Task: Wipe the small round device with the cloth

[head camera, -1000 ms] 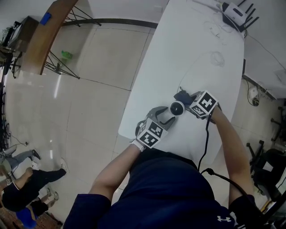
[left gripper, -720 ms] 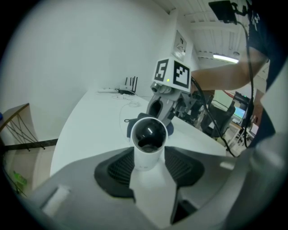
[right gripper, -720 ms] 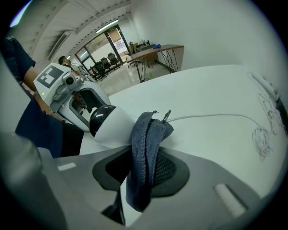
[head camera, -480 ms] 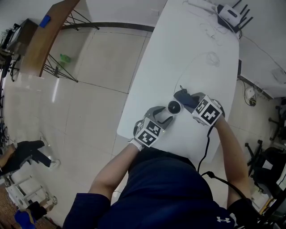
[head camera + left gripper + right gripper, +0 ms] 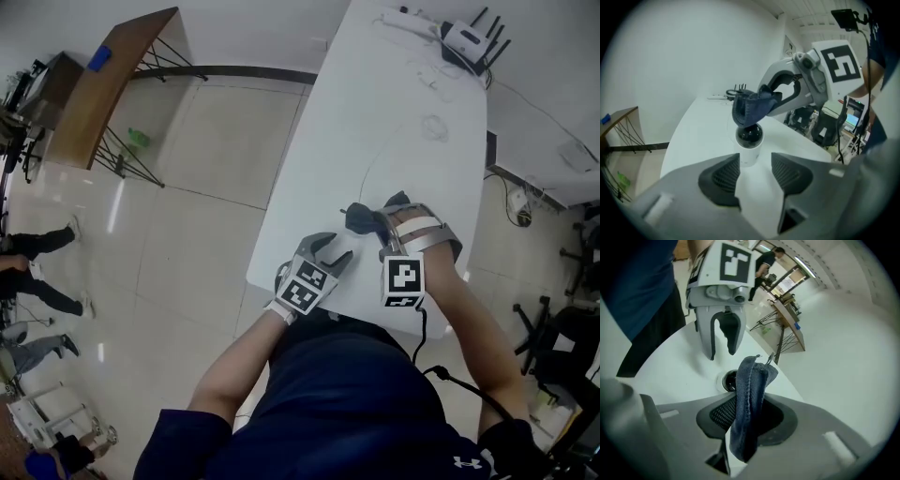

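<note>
Plainly, the small round device (image 5: pixel 750 140), a white stand topped by a black ball, stood on the white worktop (image 5: pixel 375 103) near its front edge, between the two grippers. The right gripper (image 5: pixel 747 418) had its jaws closed on a dark blue cloth (image 5: pixel 749 404), and a bunched end of that cloth rested on top of the ball. The left gripper (image 5: pixel 755 171) had its jaws spread wide and held nothing; the device's white stand stood just beyond their tips, with neither pad pressing on it.

At the far end of the worktop lay a white router (image 5: pixel 466 37) with black antennas, a white power strip (image 5: pixel 405 17) beside it, and a thin looped cable (image 5: pixel 433 127) well apart from the device. On the tiled floor to the left stood a wooden table (image 5: pixel 103 75) on wire legs.

In the head view the cloth and the right gripper covered the device. The left gripper view showed the ball and the stand from the side. The right gripper view showed only a dark edge of the ball past the hanging cloth.

The only clear marks were the black-and-white square markers on the grippers' cubes. A small white logo (image 5: pixel 466 459) on the person's dark shirt was too small to read.
</note>
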A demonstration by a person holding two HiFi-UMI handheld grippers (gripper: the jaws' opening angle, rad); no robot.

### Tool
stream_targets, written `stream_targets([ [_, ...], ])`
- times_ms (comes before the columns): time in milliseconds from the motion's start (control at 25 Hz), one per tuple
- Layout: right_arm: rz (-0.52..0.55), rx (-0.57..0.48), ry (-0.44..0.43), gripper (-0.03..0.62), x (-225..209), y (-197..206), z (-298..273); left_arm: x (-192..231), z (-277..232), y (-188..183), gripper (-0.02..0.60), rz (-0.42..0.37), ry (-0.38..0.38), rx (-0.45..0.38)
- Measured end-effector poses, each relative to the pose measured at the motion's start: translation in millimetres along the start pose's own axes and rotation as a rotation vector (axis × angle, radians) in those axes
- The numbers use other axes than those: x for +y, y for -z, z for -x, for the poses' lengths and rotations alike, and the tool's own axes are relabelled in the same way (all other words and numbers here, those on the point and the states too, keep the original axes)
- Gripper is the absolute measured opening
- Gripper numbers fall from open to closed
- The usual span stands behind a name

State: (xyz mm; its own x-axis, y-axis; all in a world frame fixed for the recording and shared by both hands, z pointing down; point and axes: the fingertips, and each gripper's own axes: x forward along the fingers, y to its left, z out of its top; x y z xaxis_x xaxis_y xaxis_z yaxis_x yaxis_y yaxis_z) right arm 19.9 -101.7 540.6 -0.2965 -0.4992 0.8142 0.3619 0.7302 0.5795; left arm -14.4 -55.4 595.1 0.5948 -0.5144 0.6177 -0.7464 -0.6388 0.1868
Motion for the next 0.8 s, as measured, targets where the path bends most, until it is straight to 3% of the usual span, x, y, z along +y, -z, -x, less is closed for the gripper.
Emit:
stream_targets([
  [80, 0.053, 0.006, 0.008, 0.115, 10, -6, 1, -2, 3, 2, 0.210, 0.002, -0.003, -0.001],
  [160, -0.060, -0.044, 0.000, 0.115, 14, -11, 5, -3, 6, 2, 0.210, 0.009, -0.004, -0.007],
  [240, -0.377, -0.147, 0.001, 0.116, 3, -8, 14, -1, 9, -1, 0.210, 0.019, -0.004, -0.021],
  [320, -0.816, -0.254, -0.013, 0.115, -8, 10, 19, 1, 11, -5, 0.210, 0.017, -0.004, -0.034],
  [440, -1.474, -0.372, -0.112, 0.115, 2, 45, 6, 8, 11, -8, 0.210, -0.019, -0.004, -0.030],
  [560, -1.997, -0.448, -0.214, 0.117, 25, 64, -12, 15, 7, -12, 0.212, -0.053, 0.006, -0.022],
  [680, -2.384, -0.503, -0.266, 0.117, 57, 66, -33, 19, 1, -18, 0.212, -0.042, 0.038, -0.043],
  [800, -2.586, -0.503, -0.294, 0.117, 83, 57, -49, 15, -4, -22, 0.213, -0.033, 0.087, -0.062],
])
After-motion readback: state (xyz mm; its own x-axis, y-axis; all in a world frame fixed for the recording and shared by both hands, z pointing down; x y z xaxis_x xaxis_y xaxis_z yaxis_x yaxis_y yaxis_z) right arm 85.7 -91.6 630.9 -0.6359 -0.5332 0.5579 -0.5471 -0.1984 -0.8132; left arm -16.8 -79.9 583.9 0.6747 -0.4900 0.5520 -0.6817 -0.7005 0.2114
